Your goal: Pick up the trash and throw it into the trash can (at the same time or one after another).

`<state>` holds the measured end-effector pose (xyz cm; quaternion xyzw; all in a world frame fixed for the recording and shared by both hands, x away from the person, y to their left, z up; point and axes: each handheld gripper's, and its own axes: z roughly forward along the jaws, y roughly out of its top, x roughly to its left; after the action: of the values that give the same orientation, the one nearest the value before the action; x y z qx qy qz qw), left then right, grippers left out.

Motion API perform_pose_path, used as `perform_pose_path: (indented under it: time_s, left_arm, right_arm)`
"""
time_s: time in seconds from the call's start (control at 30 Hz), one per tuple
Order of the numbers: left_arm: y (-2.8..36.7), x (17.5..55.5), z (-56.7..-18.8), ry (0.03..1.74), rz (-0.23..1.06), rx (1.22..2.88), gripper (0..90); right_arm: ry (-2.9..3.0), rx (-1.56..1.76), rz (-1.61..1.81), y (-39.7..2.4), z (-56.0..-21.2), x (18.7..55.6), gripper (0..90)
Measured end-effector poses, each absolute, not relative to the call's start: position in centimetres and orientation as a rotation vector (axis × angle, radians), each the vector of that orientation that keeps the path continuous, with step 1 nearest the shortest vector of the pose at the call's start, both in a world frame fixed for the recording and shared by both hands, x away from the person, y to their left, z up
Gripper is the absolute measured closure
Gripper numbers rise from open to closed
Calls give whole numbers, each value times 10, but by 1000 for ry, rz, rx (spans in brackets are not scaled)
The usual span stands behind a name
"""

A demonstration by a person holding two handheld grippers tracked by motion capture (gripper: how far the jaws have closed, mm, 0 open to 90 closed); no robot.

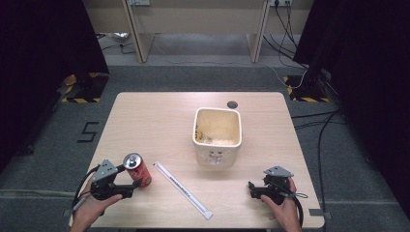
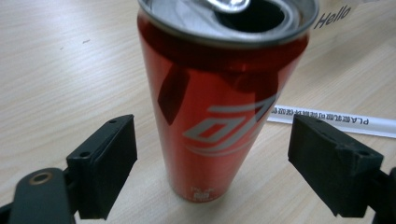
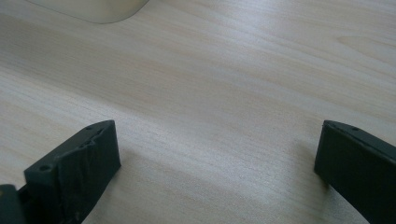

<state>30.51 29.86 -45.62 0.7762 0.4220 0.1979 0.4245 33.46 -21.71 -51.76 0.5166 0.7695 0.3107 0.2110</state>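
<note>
Tongs first, from the high view: your left tongs sit at the near left corner of the tabletop, right at the foot of the red can, which stands upright. Your right tongs rest at the near right, well apart from everything. Between the two lie a wrapped straw, slanting across the wood, and farther back a cream square bin.

Now your left gripper view: the left tongs are spread wide, one jaw on each side of the can, with clear gaps to the metal on both sides. The can is already opened at the top, and the straw wrapper lies just behind it.

Last, your right gripper view: the right tongs stand apart over bare wood, holding nothing, with the bin's base at the top edge.

By my judgement you are at the very start: the can is lined up but not yet gripped, so closing, lifting and whatever follows are all left.
</note>
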Motion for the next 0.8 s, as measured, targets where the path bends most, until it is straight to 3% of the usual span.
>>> perform_pose_path:
  time_s: [0.7, 0.8]
  left_arm:
    - [290, 321, -447, 1056, 498, 1942, 166]
    - [289, 323, -447, 1052, 496, 1941, 207]
  right_arm:
    - [2138, 1436, 864, -217, -518, 335, 2]
    - [2138, 1436, 864, -217, -518, 335, 2]
